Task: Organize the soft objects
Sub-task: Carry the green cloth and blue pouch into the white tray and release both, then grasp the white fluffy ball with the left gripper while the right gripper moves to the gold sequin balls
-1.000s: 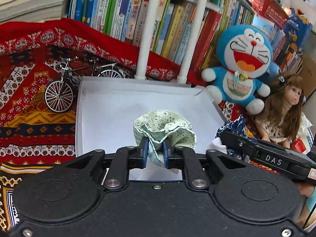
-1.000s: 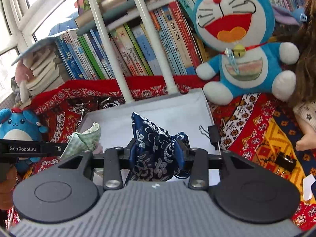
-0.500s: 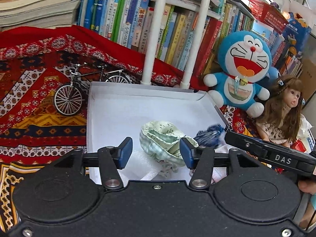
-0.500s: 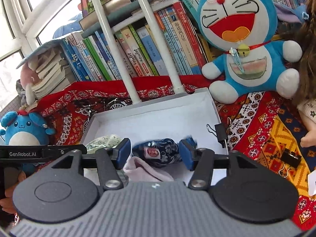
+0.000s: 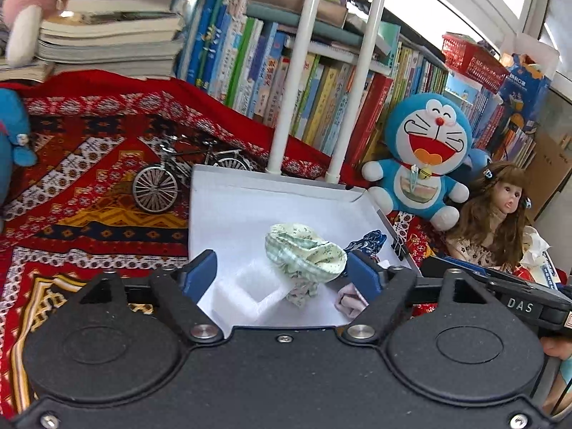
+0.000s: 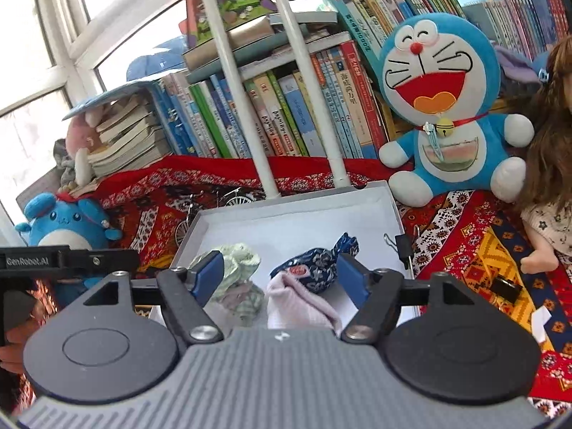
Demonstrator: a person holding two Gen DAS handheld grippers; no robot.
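A light green floral cloth bundle [image 5: 304, 255] lies in the white box [image 5: 228, 211], just beyond my open left gripper [image 5: 282, 273]. A navy floral cloth bundle [image 6: 312, 262] lies in the same box [image 6: 286, 225], between and beyond the blue pads of my open right gripper [image 6: 280, 273]. A pale pink cloth [image 6: 298, 304] lies at the box's near edge, also seen in the left wrist view [image 5: 348, 298]. The green bundle shows in the right wrist view [image 6: 237, 264]; the navy one shows in the left wrist view [image 5: 368, 243].
A Doraemon plush [image 5: 427, 159] and a doll [image 5: 500, 211] sit right of the box. A small model bicycle [image 5: 168, 178] stands at its left. Black binder clips [image 6: 402, 246] hang on the box's right rim. Books and white poles [image 5: 286, 107] stand behind. A blue plush [image 6: 62, 220] sits at far left.
Both grippers opened and let go: the green bundle and the navy bundle dropped into the white box. Both grippers then pulled back and up, jaws spreading wider.
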